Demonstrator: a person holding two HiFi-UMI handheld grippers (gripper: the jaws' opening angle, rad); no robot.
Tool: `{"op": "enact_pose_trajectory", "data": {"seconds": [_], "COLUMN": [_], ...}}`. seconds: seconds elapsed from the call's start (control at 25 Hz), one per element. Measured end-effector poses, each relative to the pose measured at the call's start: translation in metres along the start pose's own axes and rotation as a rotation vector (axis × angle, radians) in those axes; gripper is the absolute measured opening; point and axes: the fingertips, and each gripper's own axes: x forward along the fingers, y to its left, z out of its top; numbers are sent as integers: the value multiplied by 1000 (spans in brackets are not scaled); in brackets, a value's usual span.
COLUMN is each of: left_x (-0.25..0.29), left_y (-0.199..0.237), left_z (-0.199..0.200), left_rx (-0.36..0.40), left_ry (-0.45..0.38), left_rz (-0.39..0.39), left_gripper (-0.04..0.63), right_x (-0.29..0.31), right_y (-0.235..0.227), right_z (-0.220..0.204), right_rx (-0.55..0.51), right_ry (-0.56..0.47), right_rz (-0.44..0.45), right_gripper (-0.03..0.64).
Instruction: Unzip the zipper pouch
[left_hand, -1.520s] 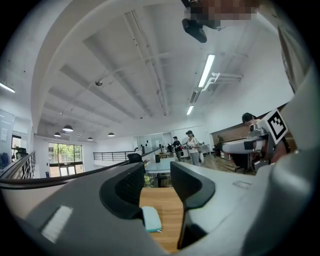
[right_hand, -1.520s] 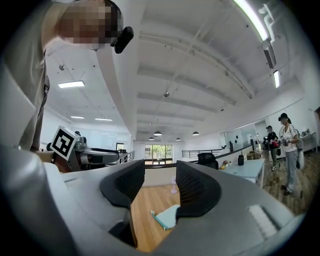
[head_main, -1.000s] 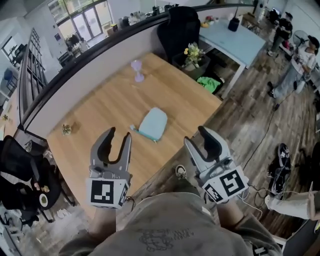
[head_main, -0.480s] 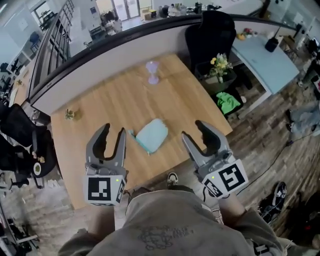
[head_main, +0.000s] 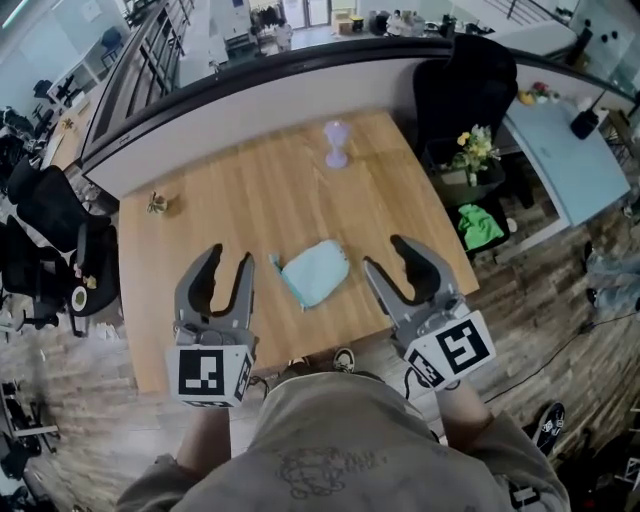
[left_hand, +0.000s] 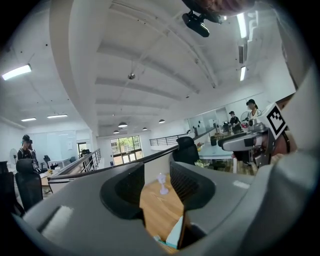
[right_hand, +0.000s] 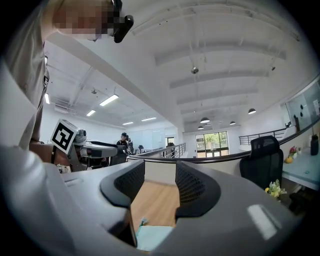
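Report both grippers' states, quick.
Left gripper: open, holding nothing.
Right gripper: open, holding nothing.

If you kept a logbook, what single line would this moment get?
stage: before contact | left gripper: open, empty | right gripper: open, empty | zipper pouch: flat on table, untouched

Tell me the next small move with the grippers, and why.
Probably lower the left gripper toward the zipper end at the left corner of the pouch. Both it and the right gripper hang open and empty above the near edge of the table, and the pouch lies untouched between them.
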Motion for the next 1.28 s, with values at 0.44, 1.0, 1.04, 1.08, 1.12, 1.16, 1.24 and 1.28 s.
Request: {"op": "enact_pose_trajectory", "data": {"seconds": [0.44, 1.0, 1.04, 1.08, 1.12, 1.16, 1.24, 1.28], "left_x": [15, 16, 14, 13, 12, 10, 9, 8], "left_y": [14, 21, 22, 22, 22, 21, 16, 12], "left_z": [-49, -157, -167, -176, -185, -194, -210, -218], "left_rx": [-44, -70, -73, -76, -80, -84, -90, -90], "left_ry": [115, 310, 325, 339, 353, 367, 399, 414], "left_rz": [-18, -91, -94, -98, -102, -107, -125, -138], "left_gripper": [160, 160, 160, 160, 160, 160, 160, 160], "right_x": [29, 71, 73, 74, 74, 74, 74, 74], "right_y": [1, 48, 52, 56, 59, 62, 66, 67], "right_z": [-46, -192, -204, -216, -227, -238, -260, -270], "right_rx": [36, 131, 127, 122, 115, 105, 81, 70], "right_ry": [117, 403, 428, 452, 476, 499, 543, 562], "right_rz": [9, 80, 85, 89, 90, 90, 93, 97], "right_gripper": [179, 179, 179, 179, 179, 179, 179, 179]}}
